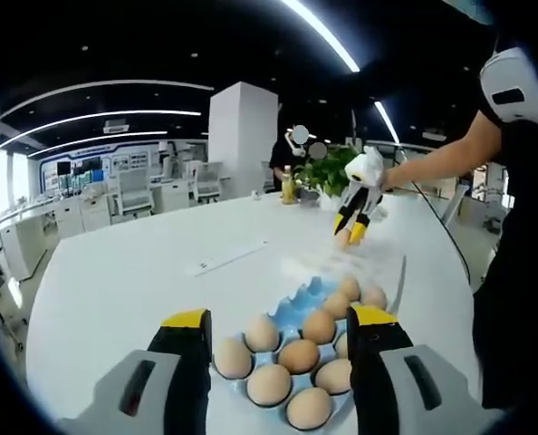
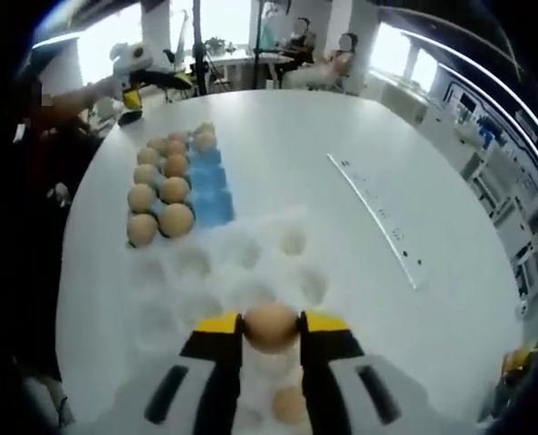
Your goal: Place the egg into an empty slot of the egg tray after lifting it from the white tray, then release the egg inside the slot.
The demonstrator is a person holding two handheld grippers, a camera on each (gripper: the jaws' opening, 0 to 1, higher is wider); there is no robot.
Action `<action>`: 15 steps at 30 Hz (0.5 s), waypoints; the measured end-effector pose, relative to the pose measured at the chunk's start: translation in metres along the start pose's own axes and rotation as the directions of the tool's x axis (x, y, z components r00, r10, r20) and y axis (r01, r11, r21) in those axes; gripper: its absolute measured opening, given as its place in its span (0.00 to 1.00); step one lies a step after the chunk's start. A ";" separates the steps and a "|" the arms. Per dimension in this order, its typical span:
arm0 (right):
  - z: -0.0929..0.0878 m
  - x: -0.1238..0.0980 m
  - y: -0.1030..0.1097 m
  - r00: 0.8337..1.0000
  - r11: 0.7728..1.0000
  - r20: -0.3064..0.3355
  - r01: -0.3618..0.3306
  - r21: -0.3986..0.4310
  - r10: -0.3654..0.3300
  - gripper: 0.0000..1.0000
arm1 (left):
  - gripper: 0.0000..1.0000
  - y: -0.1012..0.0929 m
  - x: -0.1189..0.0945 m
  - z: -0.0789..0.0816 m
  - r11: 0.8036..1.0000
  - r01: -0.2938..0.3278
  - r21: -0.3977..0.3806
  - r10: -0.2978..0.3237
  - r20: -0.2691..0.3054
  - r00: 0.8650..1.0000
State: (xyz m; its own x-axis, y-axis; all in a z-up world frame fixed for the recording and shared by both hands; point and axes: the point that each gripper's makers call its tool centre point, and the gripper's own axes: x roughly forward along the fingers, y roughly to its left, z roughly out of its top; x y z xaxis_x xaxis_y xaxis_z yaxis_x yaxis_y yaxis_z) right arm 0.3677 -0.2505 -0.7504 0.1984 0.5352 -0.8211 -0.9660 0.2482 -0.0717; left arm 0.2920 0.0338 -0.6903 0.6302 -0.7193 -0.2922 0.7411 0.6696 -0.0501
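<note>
My right gripper [image 2: 271, 326] is shut on a brown egg [image 2: 271, 328], held just above the white tray [image 2: 187, 299]. A few more eggs [image 2: 292, 243] lie in the white tray's hollows. Beyond it sits the blue egg tray [image 2: 213, 195] with several eggs [image 2: 174, 217] along its left side and bare slots on its right. My left gripper [image 1: 280, 317] stands open over the near end of the blue egg tray [image 1: 296, 297], whose eggs [image 1: 298, 355] show between the jaws. The right gripper [image 1: 350, 228] appears far across the table, over the faint white tray [image 1: 369, 265].
A long clear ruler [image 2: 378, 217] lies on the white round table [image 2: 287, 136], right of the trays. The person's arm [image 1: 432, 163] reaches in from the right. A potted plant [image 1: 328, 172] and a bottle [image 1: 288, 186] stand at the table's far edge. People sit beyond the table.
</note>
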 end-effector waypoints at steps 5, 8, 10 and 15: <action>0.012 0.006 0.003 1.000 1.000 0.017 -0.015 -0.013 0.016 0.24 | 0.61 0.000 0.000 0.000 1.000 0.000 -0.001 0.000 0.004 1.000; 0.020 0.010 0.006 0.999 0.999 0.027 -0.027 -0.026 0.028 0.24 | 0.61 0.000 -0.001 0.000 1.000 -0.002 0.001 0.002 0.002 1.000; 0.022 0.012 0.008 0.999 0.999 0.028 -0.032 -0.029 0.033 0.24 | 0.61 0.001 -0.002 -0.001 1.000 -0.004 -0.001 0.004 0.001 1.000; 0.039 0.023 0.013 0.997 0.997 0.048 -0.056 -0.054 0.058 0.24 | 0.61 0.001 -0.003 -0.001 1.000 -0.005 0.000 0.005 0.002 1.000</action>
State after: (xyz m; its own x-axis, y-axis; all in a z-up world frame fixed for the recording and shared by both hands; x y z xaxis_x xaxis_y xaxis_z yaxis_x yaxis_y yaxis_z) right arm 0.3660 -0.2036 -0.7477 0.1495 0.5871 -0.7956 -0.9831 0.1742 -0.0563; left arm 0.2907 0.0365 -0.6907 0.6343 -0.7164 -0.2907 0.7379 0.6731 -0.0489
